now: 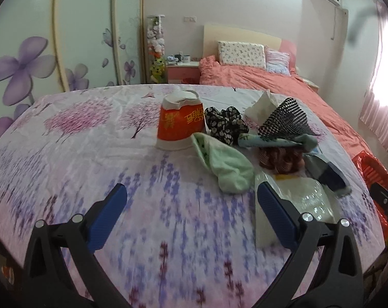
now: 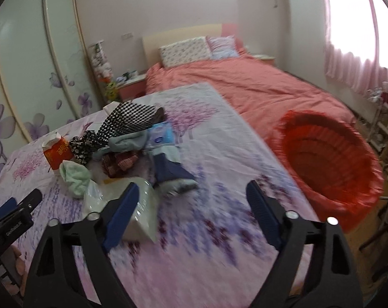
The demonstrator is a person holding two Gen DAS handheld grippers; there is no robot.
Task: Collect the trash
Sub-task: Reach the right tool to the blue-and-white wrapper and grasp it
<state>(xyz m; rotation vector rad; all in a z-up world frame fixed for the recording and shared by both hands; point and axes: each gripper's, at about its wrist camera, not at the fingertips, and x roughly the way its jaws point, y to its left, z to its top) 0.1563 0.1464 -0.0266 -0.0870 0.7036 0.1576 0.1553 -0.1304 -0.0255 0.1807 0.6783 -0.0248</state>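
Note:
On a table covered with a floral sheet lies a pile of clutter. A crushed red paper cup stands upside down, with a green cloth and a clear plastic bag nearer to me. My left gripper is open over bare sheet in front of the cup, its right finger beside the bag. My right gripper is open with only sheet between its pads. The plastic bag lies just behind its left finger. The cup is farther left. The left gripper shows at the left edge.
A red bin lined with a red bag stands at the table's right side. The pile also holds a black-and-white mesh, a floral black fabric, a white tissue and dark cloths. A pink bed lies behind.

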